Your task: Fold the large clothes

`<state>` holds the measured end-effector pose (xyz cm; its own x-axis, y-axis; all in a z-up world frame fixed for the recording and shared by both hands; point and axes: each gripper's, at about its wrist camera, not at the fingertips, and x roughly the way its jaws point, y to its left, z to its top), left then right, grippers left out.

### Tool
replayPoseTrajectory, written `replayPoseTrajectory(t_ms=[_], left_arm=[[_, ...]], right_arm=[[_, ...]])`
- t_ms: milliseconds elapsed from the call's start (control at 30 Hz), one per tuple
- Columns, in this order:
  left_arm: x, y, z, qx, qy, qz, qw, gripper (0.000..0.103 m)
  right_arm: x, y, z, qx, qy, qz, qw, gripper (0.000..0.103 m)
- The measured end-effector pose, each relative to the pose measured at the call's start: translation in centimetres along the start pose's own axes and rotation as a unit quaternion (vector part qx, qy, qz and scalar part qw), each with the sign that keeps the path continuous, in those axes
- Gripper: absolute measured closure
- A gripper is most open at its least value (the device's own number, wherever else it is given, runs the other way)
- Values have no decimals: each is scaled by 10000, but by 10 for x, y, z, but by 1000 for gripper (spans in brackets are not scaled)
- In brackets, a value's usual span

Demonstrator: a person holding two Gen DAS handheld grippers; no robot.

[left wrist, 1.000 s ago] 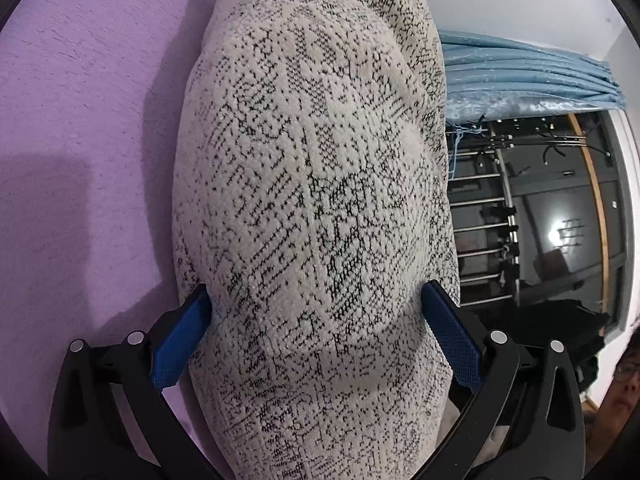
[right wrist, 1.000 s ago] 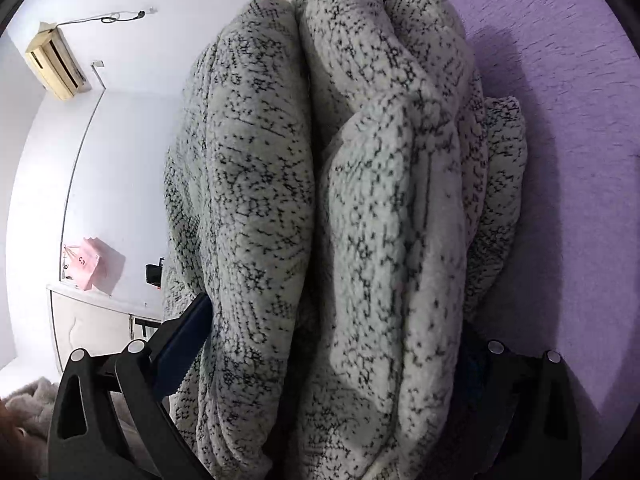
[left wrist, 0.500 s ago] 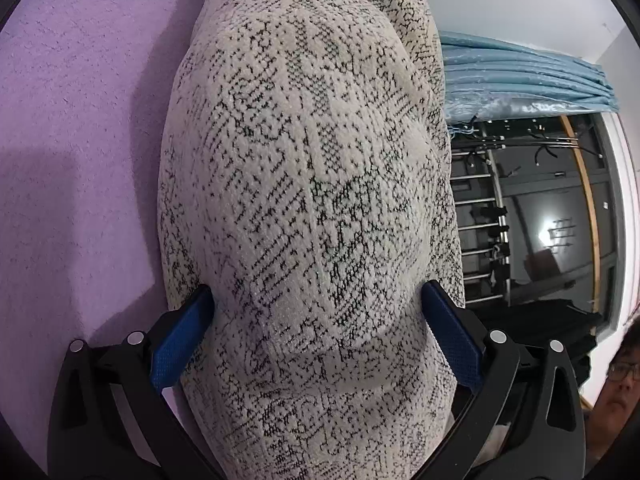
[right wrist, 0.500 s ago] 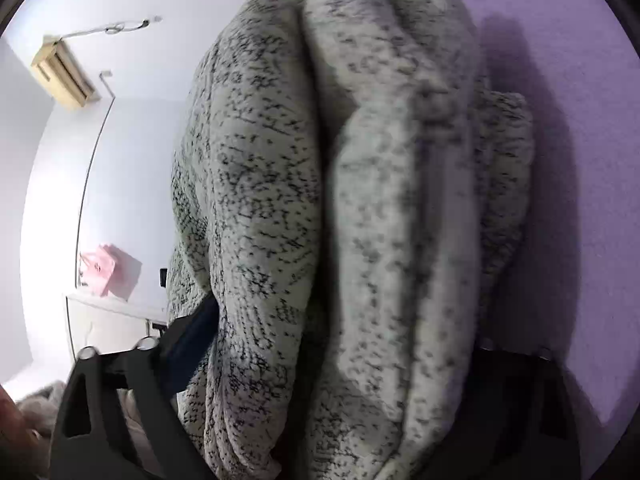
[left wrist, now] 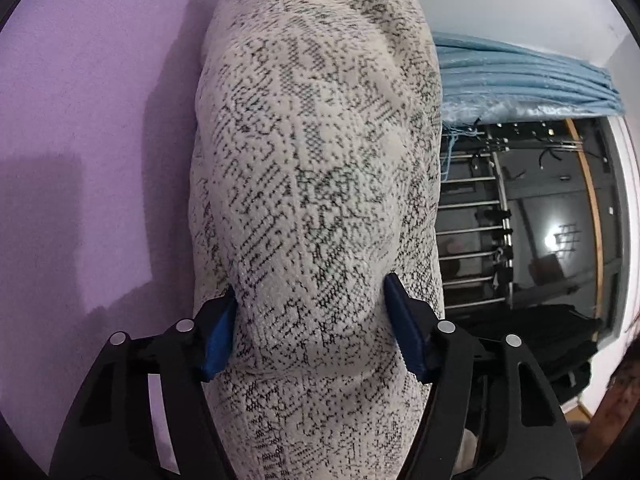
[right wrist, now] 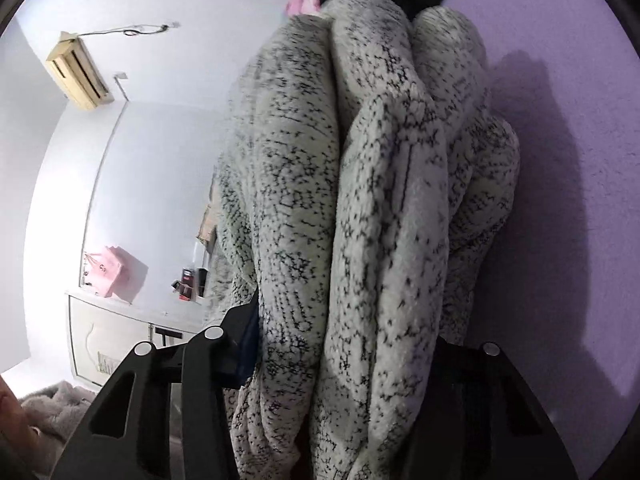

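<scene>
Knitted cream-and-black garment (left wrist: 316, 184), already bundled in thick folds, lies on the purple surface (left wrist: 88, 128). Left gripper (left wrist: 312, 328) and right gripper (right wrist: 344, 344) are closing, jaws clamping opposite ends. Step: gripping. Next: a synchronized, level lift.

My right gripper (right wrist: 340, 344) has its right finger buried behind the folds of the knitted garment (right wrist: 372, 200), so I cannot see that pad. The garment's lower end runs off the bottom edge in both views. My left gripper (left wrist: 310, 332) shows only partial blue pads (left wrist: 404, 336).
</scene>
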<state>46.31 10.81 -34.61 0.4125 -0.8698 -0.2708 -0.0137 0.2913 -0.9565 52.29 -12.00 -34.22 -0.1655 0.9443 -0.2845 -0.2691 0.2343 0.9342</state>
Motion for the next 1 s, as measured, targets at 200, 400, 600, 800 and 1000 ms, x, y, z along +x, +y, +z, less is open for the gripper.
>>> replayPoseTrajectory(t_ms=[200, 400, 600, 800, 1000], left_arm=[[-16, -20, -7, 39, -72, -334, 9994, 41], [-44, -43, -21, 214, -113, -343, 9991, 41], [-84, -56, -44, 231, -202, -281, 9991, 41], [-137, -67, -70, 164, -432, -208, 9987, 41], [-215, -68, -98, 118, -863, -248, 9959, 41]], right_arm=[[-12, 36, -12, -386, -192, 103, 9990, 57], [-9, 61, -30, -604, -216, 155, 9978, 57], [4, 82, -46, -688, -107, 201, 9974, 57], [29, 103, -50, -768, 93, 243, 9967, 57], [80, 138, -43, -994, 461, 248, 9937, 57]])
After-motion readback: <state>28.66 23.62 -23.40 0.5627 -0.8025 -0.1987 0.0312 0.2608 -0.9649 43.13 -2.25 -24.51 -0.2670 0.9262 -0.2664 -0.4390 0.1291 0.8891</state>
